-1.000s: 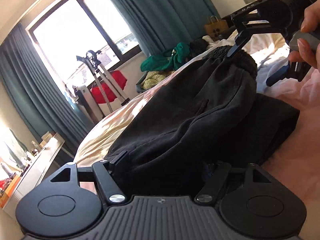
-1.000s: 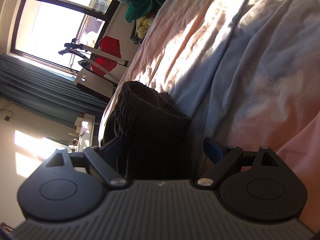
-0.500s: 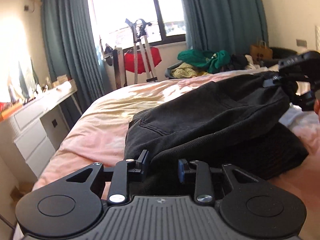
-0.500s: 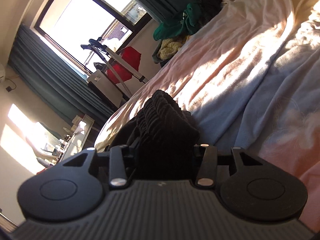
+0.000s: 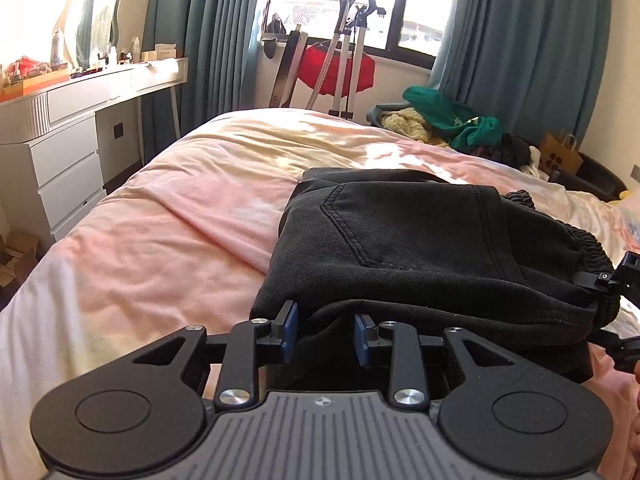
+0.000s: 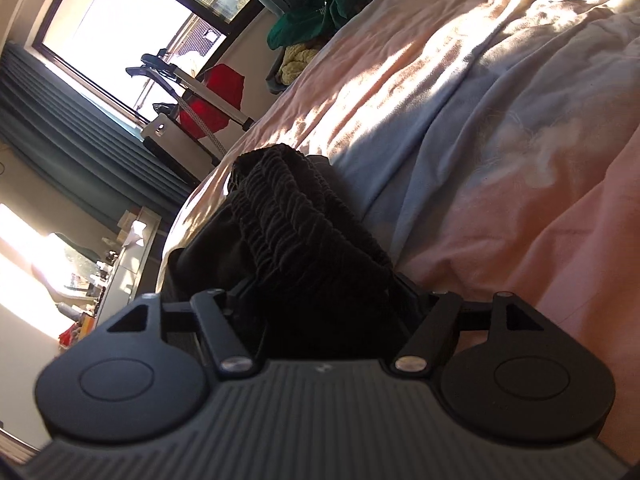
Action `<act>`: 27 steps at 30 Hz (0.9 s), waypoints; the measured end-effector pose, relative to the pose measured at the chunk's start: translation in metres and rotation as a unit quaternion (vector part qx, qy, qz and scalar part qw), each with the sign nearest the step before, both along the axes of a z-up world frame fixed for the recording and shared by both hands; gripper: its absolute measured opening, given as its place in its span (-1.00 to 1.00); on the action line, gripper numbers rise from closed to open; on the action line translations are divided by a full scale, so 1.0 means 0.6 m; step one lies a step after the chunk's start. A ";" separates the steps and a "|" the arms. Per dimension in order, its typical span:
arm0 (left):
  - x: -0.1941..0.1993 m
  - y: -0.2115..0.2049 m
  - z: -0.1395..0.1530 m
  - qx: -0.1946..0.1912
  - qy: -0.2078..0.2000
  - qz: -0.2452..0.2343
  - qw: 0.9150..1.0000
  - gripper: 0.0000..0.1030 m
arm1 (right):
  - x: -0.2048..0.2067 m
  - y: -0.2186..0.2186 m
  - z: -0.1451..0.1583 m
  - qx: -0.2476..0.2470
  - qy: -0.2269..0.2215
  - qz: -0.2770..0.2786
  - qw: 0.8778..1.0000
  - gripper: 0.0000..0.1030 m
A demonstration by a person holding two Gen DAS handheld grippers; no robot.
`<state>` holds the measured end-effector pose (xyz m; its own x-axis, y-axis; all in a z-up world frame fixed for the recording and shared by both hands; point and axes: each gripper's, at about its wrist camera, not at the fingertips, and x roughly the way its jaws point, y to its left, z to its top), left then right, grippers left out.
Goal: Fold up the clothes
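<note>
Black trousers (image 5: 420,248) lie folded on the pink bed cover (image 5: 168,240), back pocket up. My left gripper (image 5: 325,338) sits at the near folded edge with its blue pads apart; the fabric edge lies between and above them, not pinched. My right gripper (image 5: 608,300) shows at the right edge, at the elastic waistband. In the right wrist view the gathered waistband (image 6: 296,216) bulges between the fingers of my right gripper (image 6: 320,312), whose jaws stand wide apart around it.
A white dresser (image 5: 60,136) stands left of the bed. A clothes steamer stand (image 5: 344,48) and red cloth are by the window. A heap of green and yellow clothes (image 5: 448,120) and a paper bag (image 5: 560,156) lie beyond the bed.
Both grippers lowered the top half of the trousers onto the lower half. Both grippers' jaws have spread wider than half a second ago, loosening on the fabric.
</note>
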<state>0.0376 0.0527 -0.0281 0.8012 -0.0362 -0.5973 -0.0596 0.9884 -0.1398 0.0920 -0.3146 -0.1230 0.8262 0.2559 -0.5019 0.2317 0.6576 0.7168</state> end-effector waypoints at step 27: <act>-0.057 0.000 0.064 -0.093 -0.079 -0.021 0.992 0.80 | 0.022 0.047 0.000 -0.033 -0.007 0.050 0.998 -0.02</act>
